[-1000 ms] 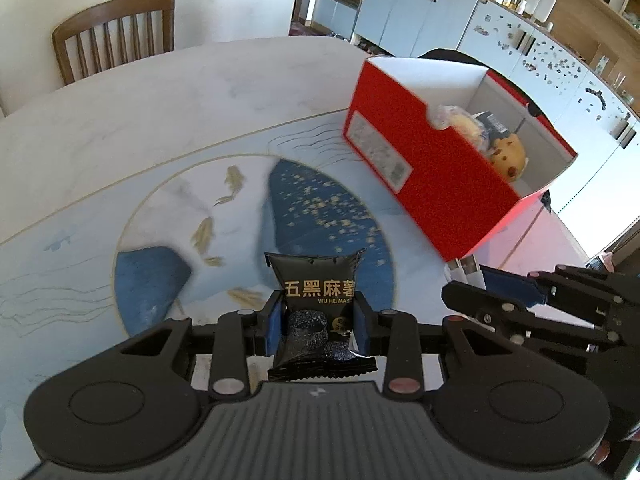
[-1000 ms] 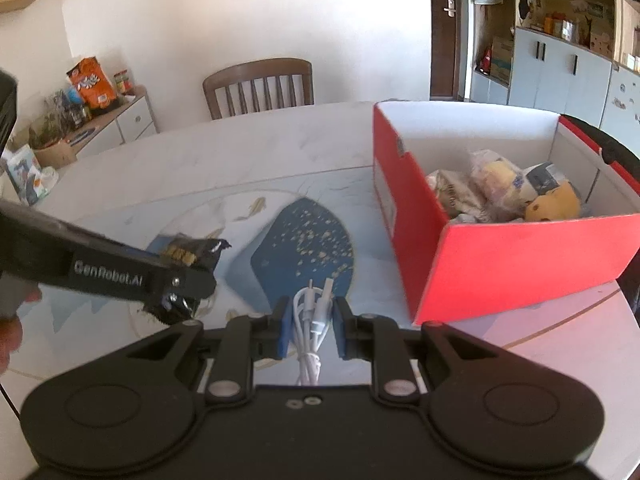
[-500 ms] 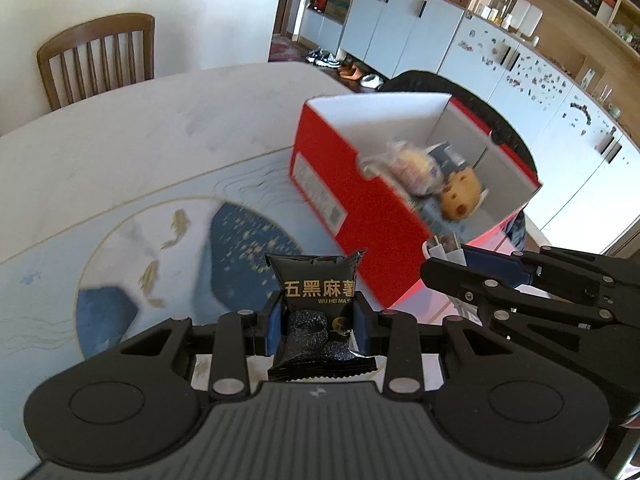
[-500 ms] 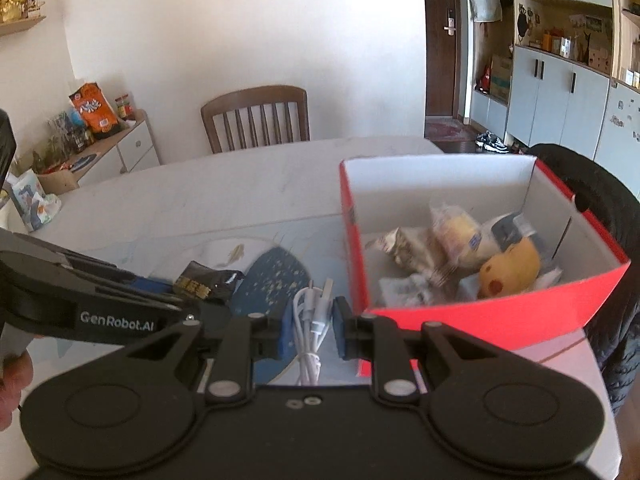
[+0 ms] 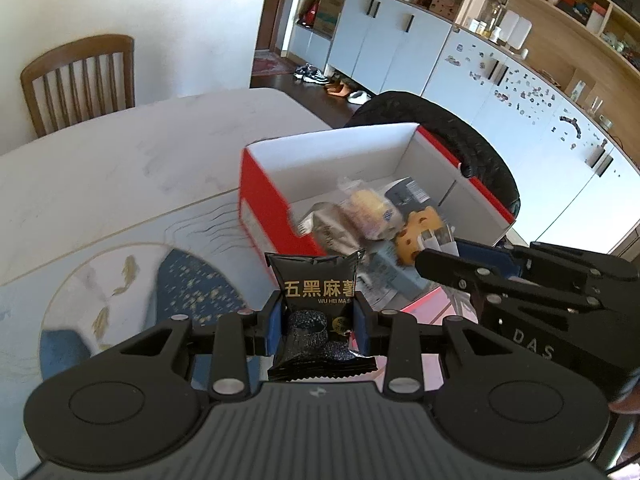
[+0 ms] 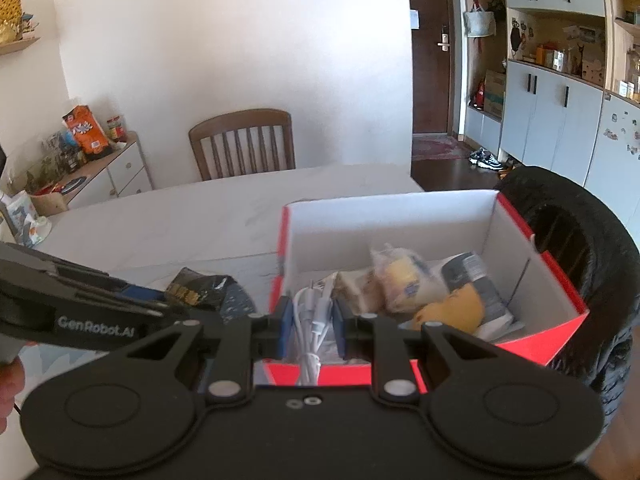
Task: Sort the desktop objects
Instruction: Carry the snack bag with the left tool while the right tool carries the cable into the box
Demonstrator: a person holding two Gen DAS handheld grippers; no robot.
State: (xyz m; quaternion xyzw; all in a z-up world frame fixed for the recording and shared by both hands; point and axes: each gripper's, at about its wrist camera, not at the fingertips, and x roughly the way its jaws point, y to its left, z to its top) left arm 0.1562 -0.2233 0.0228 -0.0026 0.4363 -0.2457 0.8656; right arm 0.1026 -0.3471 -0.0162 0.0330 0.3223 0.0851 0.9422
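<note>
My left gripper (image 5: 318, 316) is shut on a black snack packet (image 5: 318, 300) with gold Chinese lettering, held in the air in front of the near left corner of the red box (image 5: 260, 196). My right gripper (image 6: 309, 316) is shut on a coiled white cable (image 6: 310, 320), which hangs over the box's near red wall (image 6: 344, 374). The box is white inside and holds several wrapped snacks, among them a yellow cookie-like piece (image 6: 452, 310). The black packet (image 6: 198, 290) shows at the left in the right wrist view. The right gripper's body (image 5: 520, 284) reaches in from the right in the left wrist view.
The box stands on a pale marble-look table (image 5: 100, 168) with a blue fish pattern (image 5: 192, 284). A black padded chair back (image 6: 580, 240) rises just behind the box. A wooden chair (image 6: 244, 144) is at the table's far side. A sideboard with snacks (image 6: 80, 148) stands at far left.
Both grippers have risen and moved toward the red box, each still holding its object. The box has grown closer, and its inside now shows in both views.
</note>
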